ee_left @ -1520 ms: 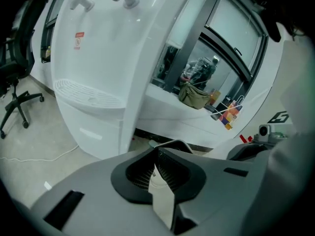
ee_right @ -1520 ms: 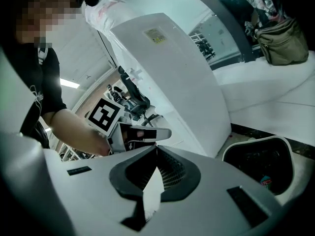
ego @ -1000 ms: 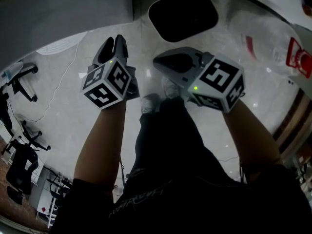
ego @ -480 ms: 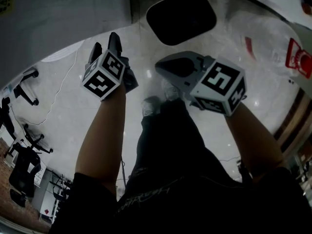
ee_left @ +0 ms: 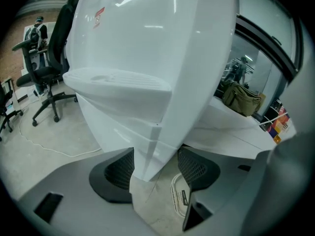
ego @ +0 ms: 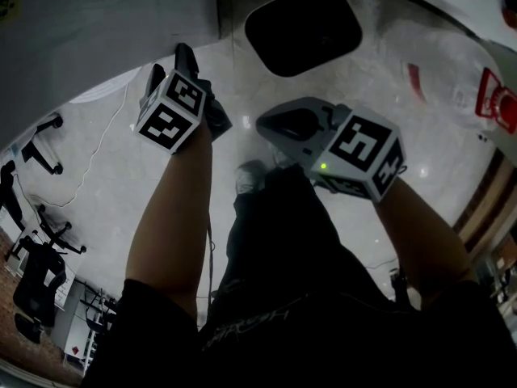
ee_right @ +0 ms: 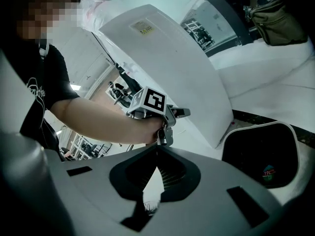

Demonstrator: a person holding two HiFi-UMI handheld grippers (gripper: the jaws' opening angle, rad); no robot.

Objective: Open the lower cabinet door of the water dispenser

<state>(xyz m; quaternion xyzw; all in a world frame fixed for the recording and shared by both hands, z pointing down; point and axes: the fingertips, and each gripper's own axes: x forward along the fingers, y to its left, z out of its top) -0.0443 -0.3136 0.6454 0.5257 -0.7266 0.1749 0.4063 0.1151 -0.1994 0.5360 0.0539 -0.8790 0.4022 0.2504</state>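
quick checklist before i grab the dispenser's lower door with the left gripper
1. Left gripper jaws apart: ok, they have just been opening.
2. Something to grip between them: ok, a lower corner edge of the water dispenser stands there, not pinched.
3. That edge belongs to the door: cannot tell.
4. Door handle located: cannot tell.
5. Right gripper out of the way: ok, shut, empty, apart from the dispenser.

Open-plan office interior: black swivel chairs on castor bases (ee_left: 47, 75), a pale polished floor (ego: 113, 184), glazed partition walls (ee_left: 256, 58) and a tall white plastic water dispenser (ee_left: 147, 43).
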